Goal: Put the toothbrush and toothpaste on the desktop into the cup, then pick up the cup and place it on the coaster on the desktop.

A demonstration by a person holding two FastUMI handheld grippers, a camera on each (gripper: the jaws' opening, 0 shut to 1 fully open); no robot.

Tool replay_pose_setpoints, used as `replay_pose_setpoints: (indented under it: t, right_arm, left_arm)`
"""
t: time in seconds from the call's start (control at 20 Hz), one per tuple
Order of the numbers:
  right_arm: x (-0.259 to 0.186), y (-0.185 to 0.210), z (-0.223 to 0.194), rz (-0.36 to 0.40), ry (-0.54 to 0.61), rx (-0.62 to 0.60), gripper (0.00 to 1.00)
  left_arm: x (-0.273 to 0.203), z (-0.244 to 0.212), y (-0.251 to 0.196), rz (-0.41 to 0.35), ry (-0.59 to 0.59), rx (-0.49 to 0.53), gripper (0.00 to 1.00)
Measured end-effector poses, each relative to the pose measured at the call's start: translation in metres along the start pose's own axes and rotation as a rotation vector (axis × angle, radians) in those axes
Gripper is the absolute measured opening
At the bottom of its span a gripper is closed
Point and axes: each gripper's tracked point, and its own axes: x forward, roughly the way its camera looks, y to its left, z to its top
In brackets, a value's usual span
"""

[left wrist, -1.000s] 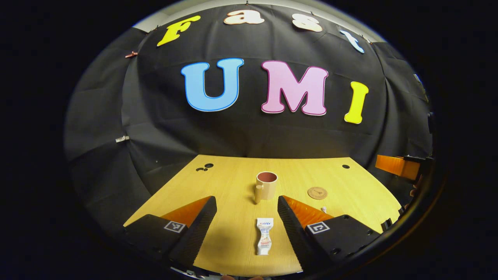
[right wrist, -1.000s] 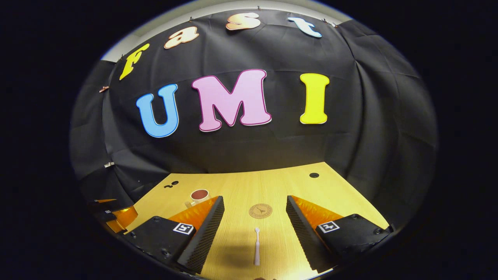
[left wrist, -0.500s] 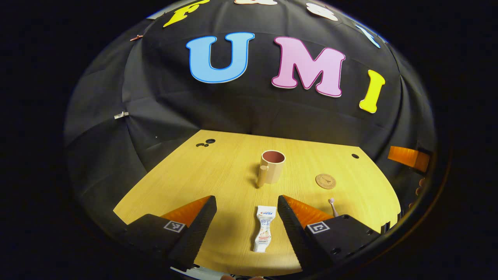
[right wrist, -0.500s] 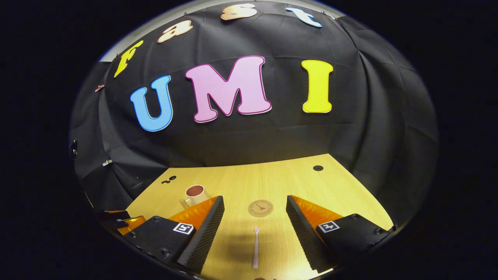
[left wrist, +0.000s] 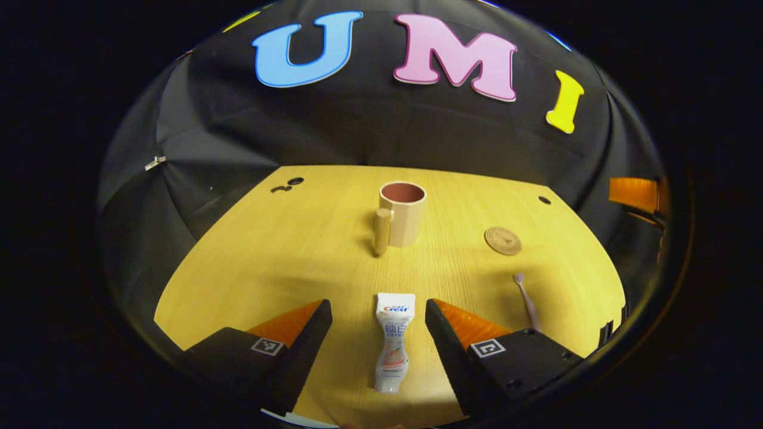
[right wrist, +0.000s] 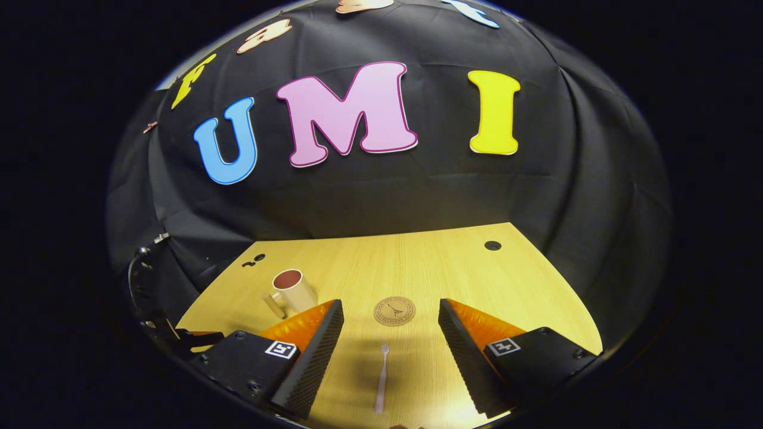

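Wooden desktop (left wrist: 286,250), toothpaste (left wrist: 392,342) between spread left jaws, toothbrush (right wrist: 381,378) between spread right jaws.

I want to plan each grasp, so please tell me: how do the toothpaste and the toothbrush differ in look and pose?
The toothpaste is a wide, flat, printed tube; the toothbrush is a thin plain stick. The toothpaste lies between the left gripper fingers, the toothbrush between the right gripper fingers. Both lie flat on the desktop, outside the cup.

Left gripper (left wrist: 378,316) jaws spread wide, nothing between the fingers touching them, tilted down over the desk. Right gripper (right wrist: 390,319) same (wide apart, empty), angled forward and down.
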Motion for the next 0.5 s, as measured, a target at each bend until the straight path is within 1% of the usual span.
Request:
replay_pose_setpoints:
  t: [0.2,0.5]
  right_arm:
    - [0.008,-0.002,-0.005,0.005,0.019,-0.011,0.98]
    - [0.016,-0.008,-0.019,-0.003,0.066,-0.004,0.98]
  left_arm:
    - [0.032,-0.028,-0.002,-0.02,0.085,0.032,0.98]
    - [0.057,-0.063,0.0,-0.035,0.193,0.049,0.98]
